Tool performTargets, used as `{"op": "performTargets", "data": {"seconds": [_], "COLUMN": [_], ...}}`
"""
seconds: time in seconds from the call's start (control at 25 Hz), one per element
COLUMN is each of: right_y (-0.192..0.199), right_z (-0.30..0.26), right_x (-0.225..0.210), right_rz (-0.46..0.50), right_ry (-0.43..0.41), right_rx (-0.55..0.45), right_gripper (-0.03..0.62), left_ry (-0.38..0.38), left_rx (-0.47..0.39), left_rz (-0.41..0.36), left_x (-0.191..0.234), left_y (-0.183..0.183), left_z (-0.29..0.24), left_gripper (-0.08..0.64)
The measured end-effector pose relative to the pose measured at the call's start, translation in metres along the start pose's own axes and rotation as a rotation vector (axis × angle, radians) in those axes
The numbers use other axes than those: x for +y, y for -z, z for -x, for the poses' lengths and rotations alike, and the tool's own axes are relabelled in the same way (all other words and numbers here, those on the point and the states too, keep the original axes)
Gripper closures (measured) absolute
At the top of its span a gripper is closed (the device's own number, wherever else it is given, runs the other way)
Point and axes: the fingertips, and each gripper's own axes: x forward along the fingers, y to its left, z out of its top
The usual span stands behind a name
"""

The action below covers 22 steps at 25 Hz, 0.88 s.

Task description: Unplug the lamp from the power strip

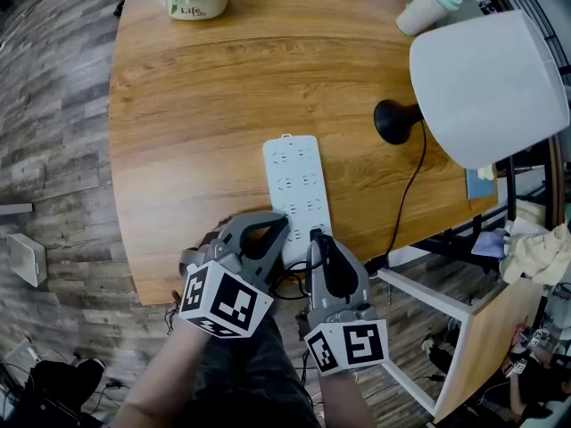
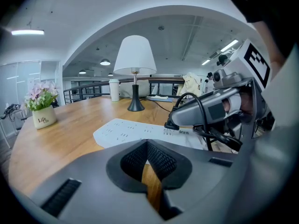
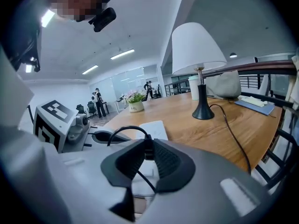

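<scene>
Lamp [image 1: 486,83] single, one power strip [image 1: 299,181], right gripper [image 1: 318,239] clamping its one plug [image 3: 148,148], left gripper [image 2: 147,143] closed, empty.

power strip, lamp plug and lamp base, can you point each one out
power strip [image 1: 296,181]: head view, bare middle of its white top face
lamp plug [image 2: 172,124]: left gripper view, its black body right at the strip
lamp base [image 1: 397,121]: head view, top of the round black foot

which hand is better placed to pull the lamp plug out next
Right. The right gripper is clamped on the black plug at the power strip; the left gripper is shut and empty beside it.
</scene>
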Motion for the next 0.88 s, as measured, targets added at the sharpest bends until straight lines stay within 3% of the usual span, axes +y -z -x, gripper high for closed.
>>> {"op": "performTargets", "data": {"seconds": [0.28, 0.88], "right_y": [-0.001, -0.017], "right_z": [0.001, 0.002], "right_x": [-0.002, -0.081], "right_rz": [0.004, -0.031], "right_ry": [0.002, 0.16], "right_rx": [-0.006, -0.02], "right_gripper": [0.525, 0.525], "left_ry": [-0.027, -0.091], "left_rx": [-0.015, -0.04], "left_rz": [0.043, 0.107], "left_x": [0.005, 0.025], "left_y": [0.001, 0.0], "left_z": [0.006, 0.023], "left_gripper": [0.563, 0.563]}}
